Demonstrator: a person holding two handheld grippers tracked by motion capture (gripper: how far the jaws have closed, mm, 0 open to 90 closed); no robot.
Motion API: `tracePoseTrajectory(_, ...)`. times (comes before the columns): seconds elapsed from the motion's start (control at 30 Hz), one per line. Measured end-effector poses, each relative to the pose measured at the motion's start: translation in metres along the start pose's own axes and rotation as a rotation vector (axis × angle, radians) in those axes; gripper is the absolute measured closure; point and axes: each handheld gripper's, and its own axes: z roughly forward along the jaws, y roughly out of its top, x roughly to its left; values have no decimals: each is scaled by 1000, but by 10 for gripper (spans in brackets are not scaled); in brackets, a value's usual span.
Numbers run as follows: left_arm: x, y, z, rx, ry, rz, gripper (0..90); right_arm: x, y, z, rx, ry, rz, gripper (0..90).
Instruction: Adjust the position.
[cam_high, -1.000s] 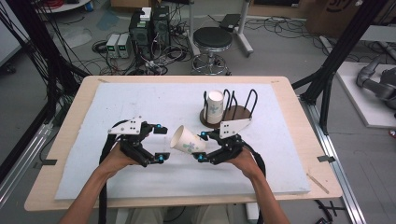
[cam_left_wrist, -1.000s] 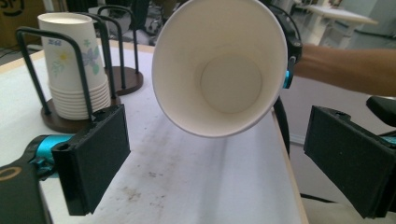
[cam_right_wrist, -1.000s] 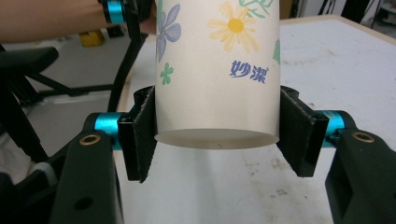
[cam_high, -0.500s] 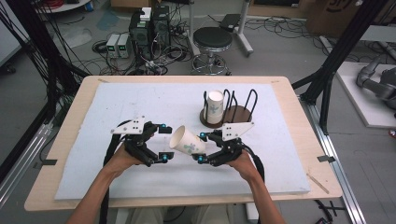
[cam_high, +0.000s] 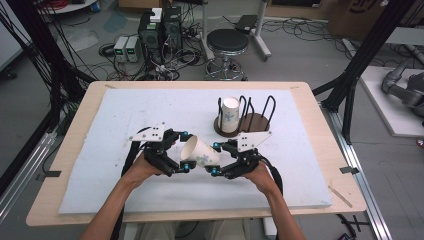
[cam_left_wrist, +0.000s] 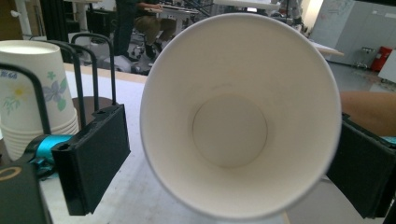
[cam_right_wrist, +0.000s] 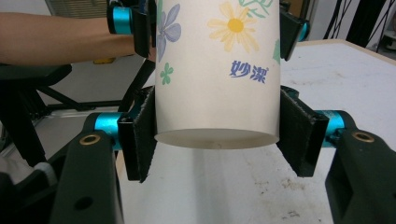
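While the high view shows a paper cup (cam_high: 200, 153) lying on its side in the air between the two hands, above the white mat (cam_high: 100, 130), the right gripper (cam_high: 216, 159) is clamped on its base end and the left gripper (cam_high: 184, 150) straddles the rim, so a tug from either hand could crush or tear the thin wall. Behind them, the wire rack (cam_high: 250, 117) holds a stack of cups (cam_high: 230, 115); a careless swing could knock it. From the left gripper view, the cup's open mouth (cam_left_wrist: 240, 116) sits between the jaws, which stand slightly apart from the rim; closing there would likely fold the rim oval. From the right gripper view, both pads (cam_right_wrist: 144, 135) press the flowered wall near the bottom, a narrow hold that could let it slip or pivot.
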Motion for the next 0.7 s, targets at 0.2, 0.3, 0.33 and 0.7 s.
tracePoseTrajectory(0.2,1,2,8,15,-15,4,69,1,1,1,0,6,-11,374)
tracePoseTrajectory(0.3,1,2,10,22,-20,3,69,1,1,1,-4,13,-16,374)
tracePoseTrajectory(0.33,1,2,10,27,-25,9,69,1,1,1,-4,13,-18,374)
tracePoseTrajectory(0.7,0,3,8,29,-66,59,276,0,1,5,4,20,-37,376)
